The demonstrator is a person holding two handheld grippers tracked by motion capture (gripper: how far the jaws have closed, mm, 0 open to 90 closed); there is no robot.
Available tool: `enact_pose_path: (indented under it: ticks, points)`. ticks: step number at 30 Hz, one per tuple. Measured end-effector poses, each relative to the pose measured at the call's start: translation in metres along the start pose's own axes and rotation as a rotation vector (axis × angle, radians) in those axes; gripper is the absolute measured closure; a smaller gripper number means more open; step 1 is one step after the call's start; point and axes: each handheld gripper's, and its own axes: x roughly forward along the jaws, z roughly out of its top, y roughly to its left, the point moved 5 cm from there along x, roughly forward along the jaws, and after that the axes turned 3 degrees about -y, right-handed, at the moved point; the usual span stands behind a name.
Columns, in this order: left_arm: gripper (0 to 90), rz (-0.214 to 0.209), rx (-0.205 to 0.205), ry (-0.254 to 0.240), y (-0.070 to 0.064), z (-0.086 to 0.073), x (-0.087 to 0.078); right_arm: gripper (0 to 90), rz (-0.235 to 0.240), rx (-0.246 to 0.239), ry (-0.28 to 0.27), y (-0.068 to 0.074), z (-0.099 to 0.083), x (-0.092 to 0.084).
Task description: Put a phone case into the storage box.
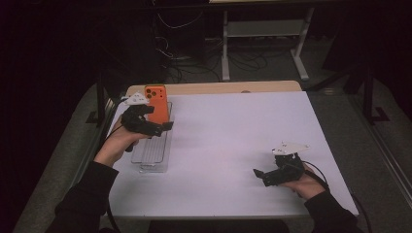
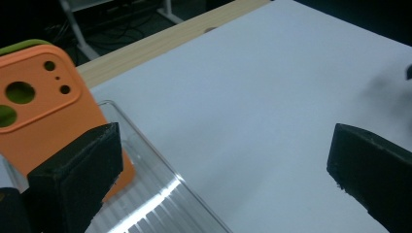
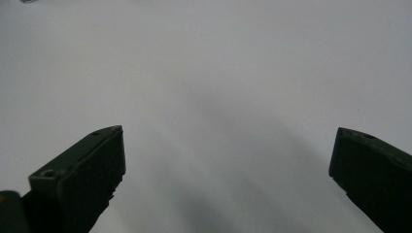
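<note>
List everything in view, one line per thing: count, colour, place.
phone case: one, orange, standing in the tray's far end, a green edge behind it
tray: one, clear plastic, ribbed, table's left side
table: one, white top, wooden far edge
frame legs: white, on the dark floor behind, with cables
left tongs: one, black, open, over the tray beside the case
right tongs: one, black, open, above the table's near right
sleeves: two, dark, bottom edge

A white table with a wooden far edge; cables on the floor behind.
</note>
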Motion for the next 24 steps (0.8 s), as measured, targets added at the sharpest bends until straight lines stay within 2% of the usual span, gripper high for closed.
enact_pose_path:
  ticks: [5,8,11,14,20,24]
  points:
    - [0.0,-0.028,0.025,-0.001,-0.011,-0.010,-0.007,0.0,0.003,-0.012,-0.014,-0.001,0.002,-0.002]
    - [0.0,-0.042,0.044,0.008,-0.018,-0.020,-0.010,0.0,0.012,-0.005,-0.013,0.000,0.002,-0.003]
    - [0.0,-0.054,0.056,0.011,-0.023,-0.030,-0.012,0.0,0.023,-0.018,-0.026,0.000,0.003,-0.005]
    - [0.0,-0.063,0.061,0.023,-0.028,-0.043,-0.013,0.0,0.034,-0.032,-0.043,0.000,0.005,-0.006]
    - [0.0,-0.088,0.055,0.030,-0.035,-0.061,-0.015,0.0,0.050,-0.032,-0.054,0.000,0.007,-0.011]
    - [0.0,-0.083,0.064,0.021,-0.038,-0.070,-0.018,0.0,0.064,-0.052,-0.064,0.000,0.008,-0.015]
